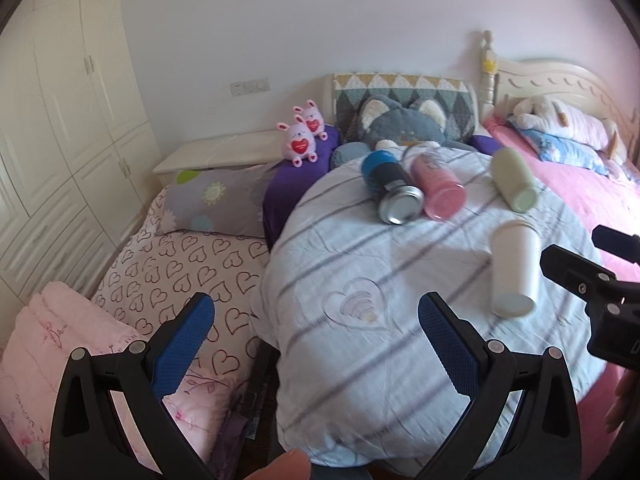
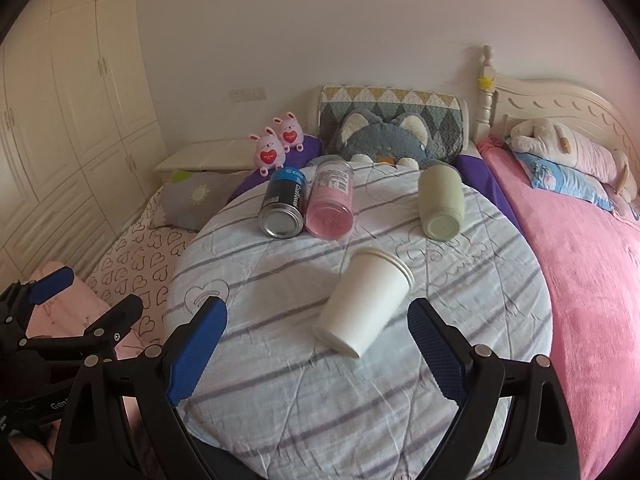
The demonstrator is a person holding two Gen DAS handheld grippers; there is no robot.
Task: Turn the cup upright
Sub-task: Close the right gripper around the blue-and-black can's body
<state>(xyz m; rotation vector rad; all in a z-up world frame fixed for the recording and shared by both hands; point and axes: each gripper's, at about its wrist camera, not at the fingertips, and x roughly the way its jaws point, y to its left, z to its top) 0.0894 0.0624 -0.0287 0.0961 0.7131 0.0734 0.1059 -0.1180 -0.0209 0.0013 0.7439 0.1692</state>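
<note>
- White cup [image 2: 366, 300] lay on its side on the striped cloth [image 2: 280, 380] of a round tabletop, base toward the camera, rim pointing away toward the far side.
- Right gripper [image 2: 316, 356] was spread wide, holding nothing; the cup's base sat between its 2 blue-padded fingers [image 2: 196, 354], touching neither.
- Left gripper [image 1: 316, 340] was also wide open and empty, hovering over the near left edge of the tabletop, well apart from the cup [image 1: 514, 268].
- In the left wrist view the cup lay off to the right, just beside the black frame of the right gripper [image 1: 592, 280].
- 3 more containers lay on their sides further back: a blue-and-black can [image 2: 282, 204], a pink bottle [image 2: 330, 200] touching it, and a pale green tumbler [image 2: 440, 200] set apart to the right.
- Behind the tabletop: a grey cat cushion [image 2: 384, 136] and 2 pink bunny plushies [image 2: 276, 148]; a pink blanket [image 2: 580, 260] covered the bed on the right.
</note>
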